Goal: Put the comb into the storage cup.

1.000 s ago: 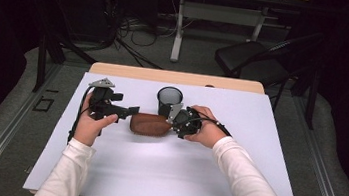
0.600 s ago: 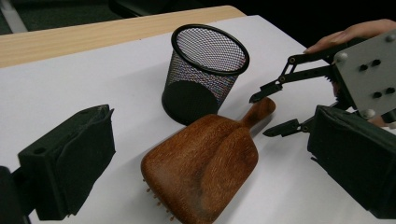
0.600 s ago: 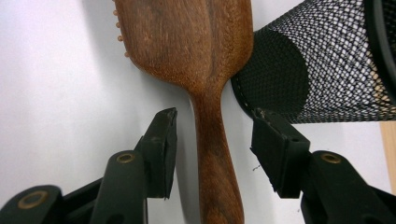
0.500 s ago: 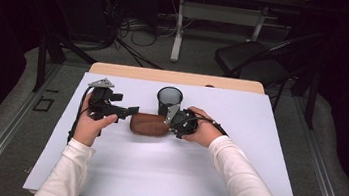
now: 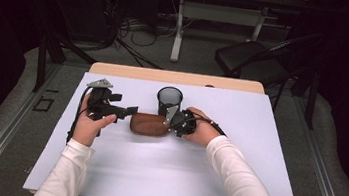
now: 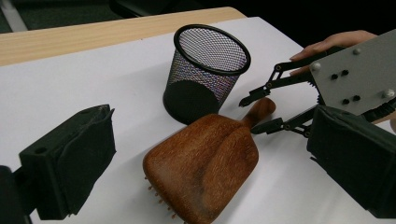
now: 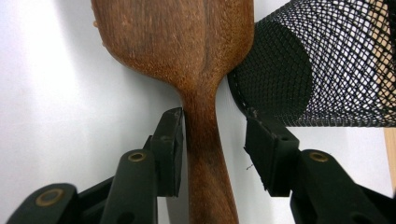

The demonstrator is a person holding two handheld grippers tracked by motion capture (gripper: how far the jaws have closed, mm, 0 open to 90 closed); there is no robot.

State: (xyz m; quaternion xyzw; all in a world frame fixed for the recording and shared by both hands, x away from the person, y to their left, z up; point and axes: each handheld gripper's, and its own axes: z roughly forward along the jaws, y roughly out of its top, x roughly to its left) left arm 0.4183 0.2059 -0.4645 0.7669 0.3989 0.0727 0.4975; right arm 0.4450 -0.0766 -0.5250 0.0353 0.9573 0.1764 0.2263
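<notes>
Wooden hairbrush lies bristles-down mid-table, just near of the mesh cup. Right gripper straddles its handle; jaws have just been closing, 1 pad touching, the other apart: grasp unfinished, lift remaining. Left gripper idles left, jaws open, empty.

Wooden paddle hairbrush: brown, smooth back up, bristles down, flat on white tabletop. Handle lies between jaws of right gripper, one pad touching, other apart. Head extends beyond jaw tips, toward left gripper.
</notes>
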